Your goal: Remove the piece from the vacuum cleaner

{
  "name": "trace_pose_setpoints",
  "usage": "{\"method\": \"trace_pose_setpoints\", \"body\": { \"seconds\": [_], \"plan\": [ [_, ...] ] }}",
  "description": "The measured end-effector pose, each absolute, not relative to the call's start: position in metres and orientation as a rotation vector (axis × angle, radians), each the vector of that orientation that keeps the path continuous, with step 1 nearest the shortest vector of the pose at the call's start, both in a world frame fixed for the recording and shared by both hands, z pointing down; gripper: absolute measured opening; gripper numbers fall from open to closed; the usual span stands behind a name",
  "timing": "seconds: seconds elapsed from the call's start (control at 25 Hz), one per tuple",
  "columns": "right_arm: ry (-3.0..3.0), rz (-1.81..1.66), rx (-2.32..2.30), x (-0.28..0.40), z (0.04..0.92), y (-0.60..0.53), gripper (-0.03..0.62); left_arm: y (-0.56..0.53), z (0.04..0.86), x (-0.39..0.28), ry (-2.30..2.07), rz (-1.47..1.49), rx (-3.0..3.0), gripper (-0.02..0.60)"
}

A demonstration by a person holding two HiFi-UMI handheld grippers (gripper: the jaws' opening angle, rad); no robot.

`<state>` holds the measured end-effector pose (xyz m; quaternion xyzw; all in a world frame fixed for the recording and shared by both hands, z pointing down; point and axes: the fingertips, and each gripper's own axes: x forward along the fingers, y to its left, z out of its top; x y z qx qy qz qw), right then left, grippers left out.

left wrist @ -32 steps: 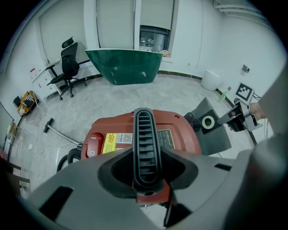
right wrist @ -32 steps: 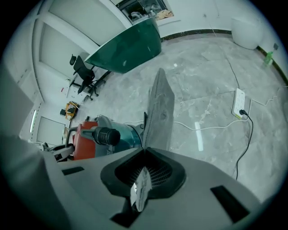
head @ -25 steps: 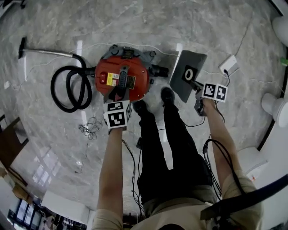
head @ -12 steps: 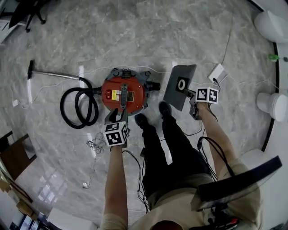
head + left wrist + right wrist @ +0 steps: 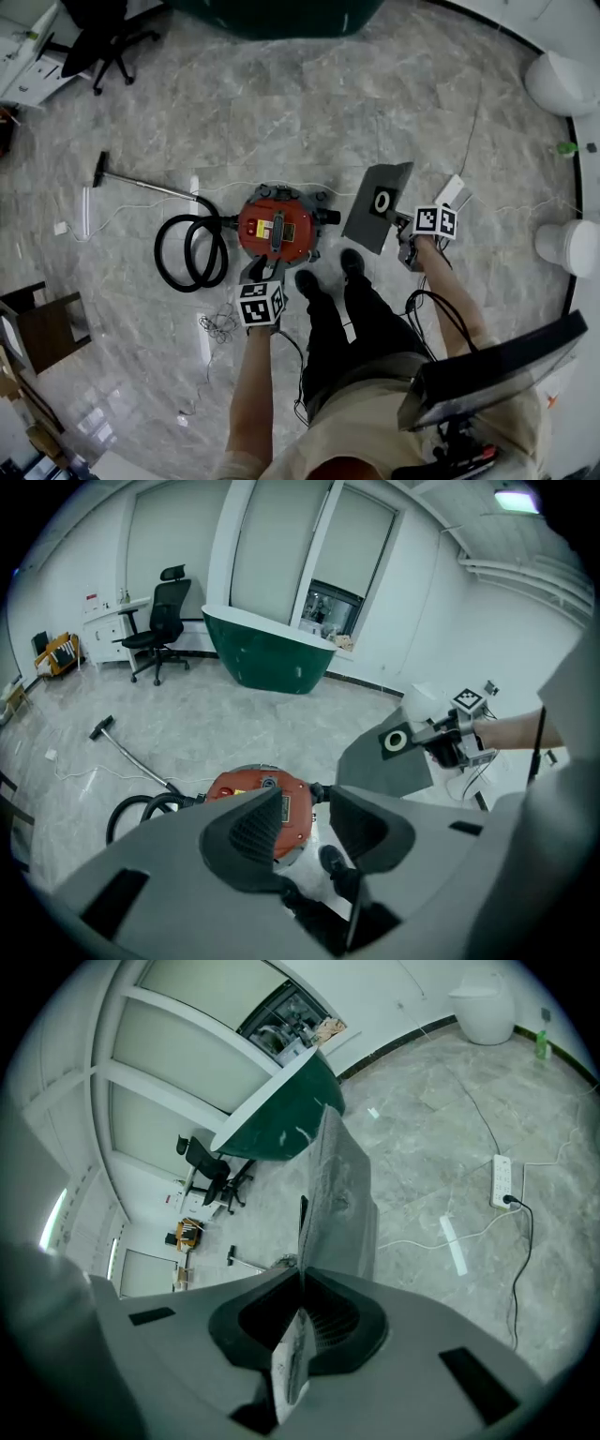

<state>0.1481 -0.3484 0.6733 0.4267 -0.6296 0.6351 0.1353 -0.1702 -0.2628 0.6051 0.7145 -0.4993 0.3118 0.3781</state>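
Observation:
The red vacuum cleaner (image 5: pixel 277 228) stands on the marble floor in front of the person's feet, with its black hose (image 5: pixel 190 251) coiled at its left. My left gripper (image 5: pixel 260 270) hangs above the cleaner's near edge, open with nothing between its jaws; in the left gripper view the red cleaner (image 5: pixel 258 785) shows past my open left gripper (image 5: pixel 305 822). My right gripper (image 5: pixel 403 223) is shut on the edge of a flat grey dust bag (image 5: pixel 378 219), held off the floor to the right of the cleaner. The grey bag (image 5: pixel 337 1194) rises edge-on from my right gripper (image 5: pixel 302 1288).
The cleaner's wand (image 5: pixel 141 183) lies on the floor at the left. A white power strip (image 5: pixel 453 192) and cables lie at the right, near white fixtures (image 5: pixel 562 246). A dark green tub (image 5: pixel 281 14) and an office chair (image 5: pixel 103 37) stand at the back.
The head view has pulled up and away, so the cleaner looks smaller. My left gripper has come off the cleaner's top, towards the person. The right gripper still holds the bag.

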Motion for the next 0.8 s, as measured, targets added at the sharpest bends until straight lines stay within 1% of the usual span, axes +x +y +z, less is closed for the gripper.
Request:
{"method": "trace_pose_setpoints", "body": {
  "seconds": [0.08, 0.2, 0.28, 0.32, 0.56, 0.8],
  "plan": [
    [-1.839, 1.852, 1.205, 0.149, 0.652, -0.347, 0.020, -0.258, 0.580, -0.158, -1.274, 0.796, 1.852, 0.155],
    [-1.885, 1.850, 1.179, 0.154, 0.617, -0.346, 0.020, -0.261, 0.541, -0.149, -1.312, 0.816, 1.934, 0.107],
    [-1.954, 1.810, 1.147, 0.153, 0.593, -0.347, 0.020, -0.260, 0.514, -0.150, -1.352, 0.808, 1.996, 0.015],
    [-2.000, 1.773, 1.118, 0.150, 0.580, -0.348, 0.020, -0.259, 0.501, -0.150, -1.365, 0.796, 2.026, 0.005],
    [-2.259, 1.489, 0.838, 0.122, 0.506, -0.367, 0.021, -0.253, 0.435, -0.139, -1.479, 0.665, 2.099, 0.005],
    [-2.375, 1.375, 0.648, 0.111, 0.435, -0.356, 0.021, -0.236, 0.382, -0.103, -1.556, 0.478, 2.095, 0.005]
  ]
}}
